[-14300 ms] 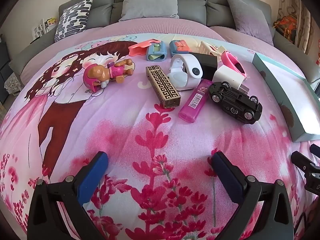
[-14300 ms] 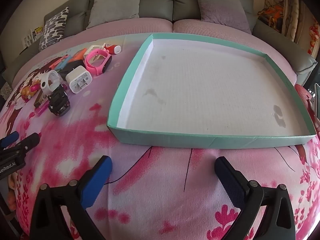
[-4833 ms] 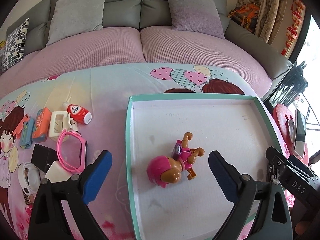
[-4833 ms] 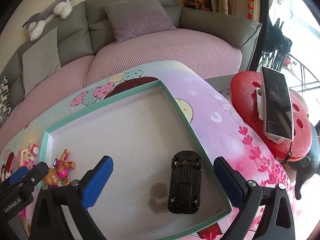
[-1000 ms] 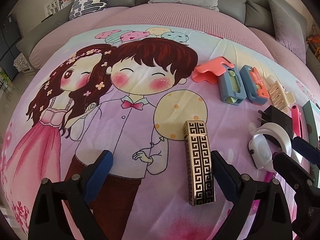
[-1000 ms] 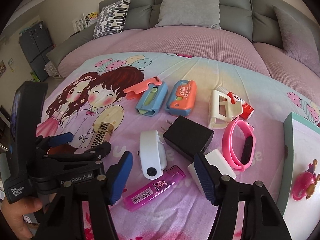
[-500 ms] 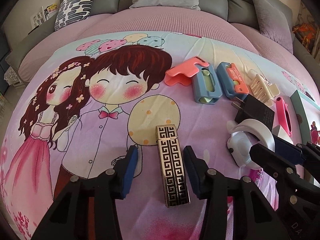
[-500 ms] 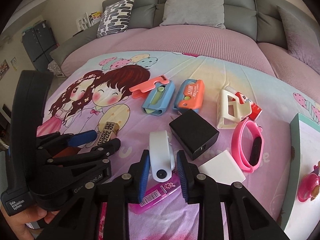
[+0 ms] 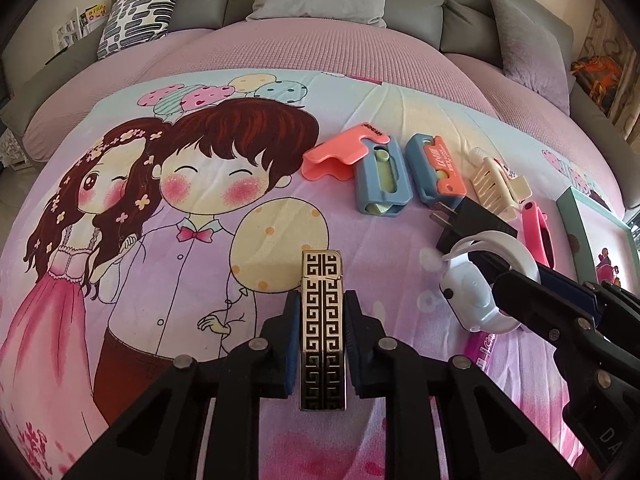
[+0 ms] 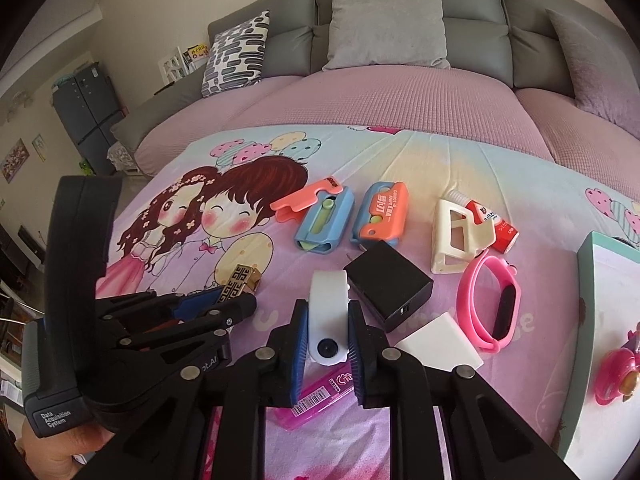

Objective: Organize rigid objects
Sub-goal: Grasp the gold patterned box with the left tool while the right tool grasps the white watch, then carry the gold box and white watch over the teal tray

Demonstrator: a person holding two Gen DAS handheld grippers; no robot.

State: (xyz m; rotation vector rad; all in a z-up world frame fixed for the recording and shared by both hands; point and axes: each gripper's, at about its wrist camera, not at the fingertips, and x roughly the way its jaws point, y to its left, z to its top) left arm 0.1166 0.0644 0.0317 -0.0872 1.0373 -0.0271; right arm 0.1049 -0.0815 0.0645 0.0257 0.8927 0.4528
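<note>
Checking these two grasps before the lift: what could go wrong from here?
The left tool pinches the gold-and-black patterned rectangular lighter on its narrow smooth sides; it might slip.

The right tool clamps the white plastic wristband watch across its curved band, which lies against the black square charger and over the pink translucent lighter; lifting may drag either one.

Both tools sit close together and could collide when rising.

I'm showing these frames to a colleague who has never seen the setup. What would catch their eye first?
Probably both grippers clamped at once: the left gripper shut on the gold-and-black patterned lighter lying on the cartoon-couple bedsheet, and the right gripper shut on the white smartwatch just to its right. Behind them, a colourful scatter: black charger, pink wristband, blue-and-orange utility knives.
</note>
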